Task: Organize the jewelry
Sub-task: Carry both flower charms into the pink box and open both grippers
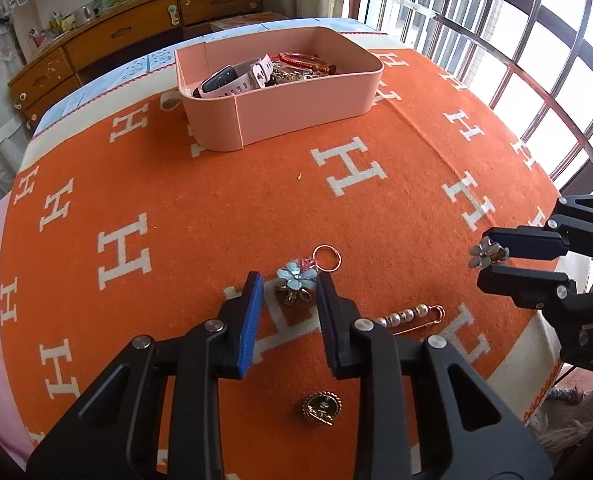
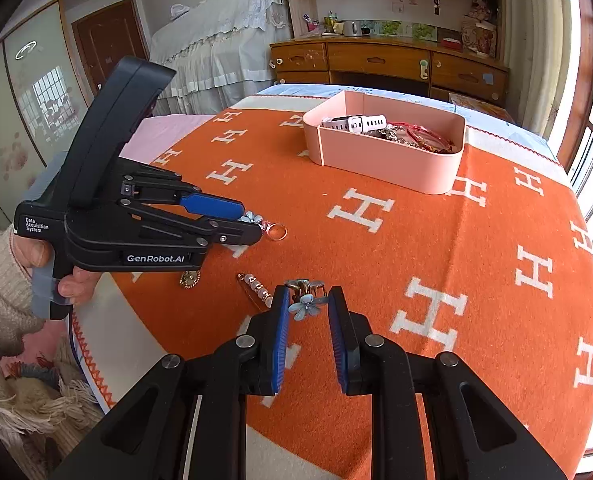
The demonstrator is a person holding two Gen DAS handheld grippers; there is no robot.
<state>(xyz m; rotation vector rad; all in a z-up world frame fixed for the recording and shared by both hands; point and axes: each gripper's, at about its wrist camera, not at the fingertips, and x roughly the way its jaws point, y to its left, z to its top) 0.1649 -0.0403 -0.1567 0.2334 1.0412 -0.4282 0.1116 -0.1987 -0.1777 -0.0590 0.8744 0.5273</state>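
A blue flower earring [image 1: 296, 280] lies on the orange blanket [image 1: 216, 208] between the blue pads of my left gripper [image 1: 290, 282]. The left pad stands a little off its petals, so the jaws are open around it. A thin gold ring [image 1: 327, 258] lies just beyond. My right gripper [image 2: 308, 294], at the right edge in the left wrist view [image 1: 490, 258], is shut on a matching flower earring [image 2: 306, 304], held above the blanket. The pink box [image 1: 280, 92] at the far side holds a white watch [image 1: 236, 80] and red bracelets [image 1: 300, 58].
A pearl safety pin [image 1: 408, 316] and a round gold brooch [image 1: 321, 408] lie near the front edge. A hand [image 2: 36, 256] in a cream knit sleeve holds the left gripper [image 2: 252, 224]. Wooden drawers [image 2: 376, 60] stand behind the table and a barred window [image 1: 496, 40] on the right.
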